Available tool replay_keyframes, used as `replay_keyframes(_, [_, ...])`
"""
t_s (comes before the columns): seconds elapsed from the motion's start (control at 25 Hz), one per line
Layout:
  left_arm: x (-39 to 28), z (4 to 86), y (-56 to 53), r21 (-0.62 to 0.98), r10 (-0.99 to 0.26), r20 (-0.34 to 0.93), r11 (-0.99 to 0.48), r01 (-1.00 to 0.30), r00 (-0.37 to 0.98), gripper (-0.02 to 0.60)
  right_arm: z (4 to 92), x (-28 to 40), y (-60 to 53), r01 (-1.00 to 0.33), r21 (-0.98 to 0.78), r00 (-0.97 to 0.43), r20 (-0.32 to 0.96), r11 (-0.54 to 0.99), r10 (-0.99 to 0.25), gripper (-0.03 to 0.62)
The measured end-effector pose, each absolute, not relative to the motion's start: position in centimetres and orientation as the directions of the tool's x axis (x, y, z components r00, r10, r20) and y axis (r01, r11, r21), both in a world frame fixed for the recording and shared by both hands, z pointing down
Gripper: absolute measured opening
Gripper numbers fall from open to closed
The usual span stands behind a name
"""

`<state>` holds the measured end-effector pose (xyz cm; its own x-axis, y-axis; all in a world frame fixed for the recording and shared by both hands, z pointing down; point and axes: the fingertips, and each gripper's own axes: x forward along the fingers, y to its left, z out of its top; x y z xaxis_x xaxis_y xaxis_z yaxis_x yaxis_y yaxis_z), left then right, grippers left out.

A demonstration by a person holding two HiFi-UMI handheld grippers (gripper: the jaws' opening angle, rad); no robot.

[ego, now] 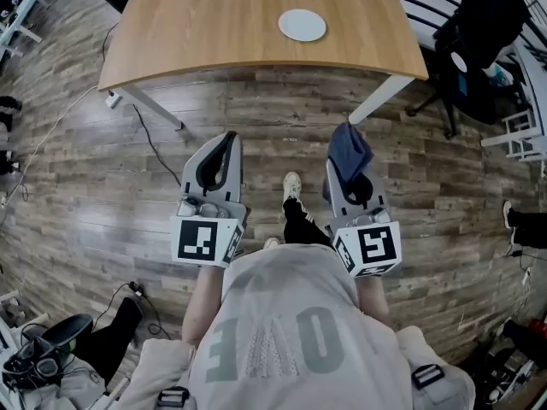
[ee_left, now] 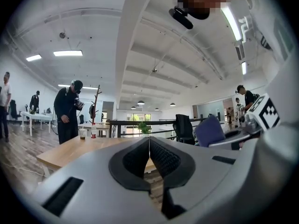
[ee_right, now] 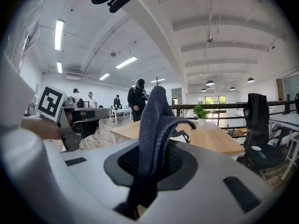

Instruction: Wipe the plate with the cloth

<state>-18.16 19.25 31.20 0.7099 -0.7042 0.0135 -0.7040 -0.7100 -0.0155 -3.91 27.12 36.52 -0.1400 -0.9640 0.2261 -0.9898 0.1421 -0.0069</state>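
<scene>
A white round plate lies on the wooden table, far ahead of both grippers. My right gripper is shut on a dark blue cloth, which stands up out of its jaws; in the right gripper view the cloth fills the middle and hides the jaw line. My left gripper is shut with nothing in it; in the left gripper view the left gripper shows its pads pressed together. Both are held level over the wood floor, short of the table's near edge.
White table legs stand between me and the tabletop. A black office chair is at the right, cables and bags lie on the floor at lower left. Other people stand further off in the room.
</scene>
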Motion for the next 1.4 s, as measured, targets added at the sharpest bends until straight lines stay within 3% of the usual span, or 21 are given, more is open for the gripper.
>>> replay_keyframes(0.68, [-10.9,29.5,3.7,-0.006,-0.76,-0.009,-0.65,-0.76,0.65,0.008,35.9,5.2,12.1,-0.978,0.032,-0.192,0.227,0.204,-0.955,0.057])
replay_keyframes(1.4, [-3.1,30.9,-13.2,0.009,-0.681,0.038,-0.732,-0.681,0.732,0.008,36.1,11.3,-4.0,-0.99,0.058,-0.111,0.267,0.131,-0.957,0.057])
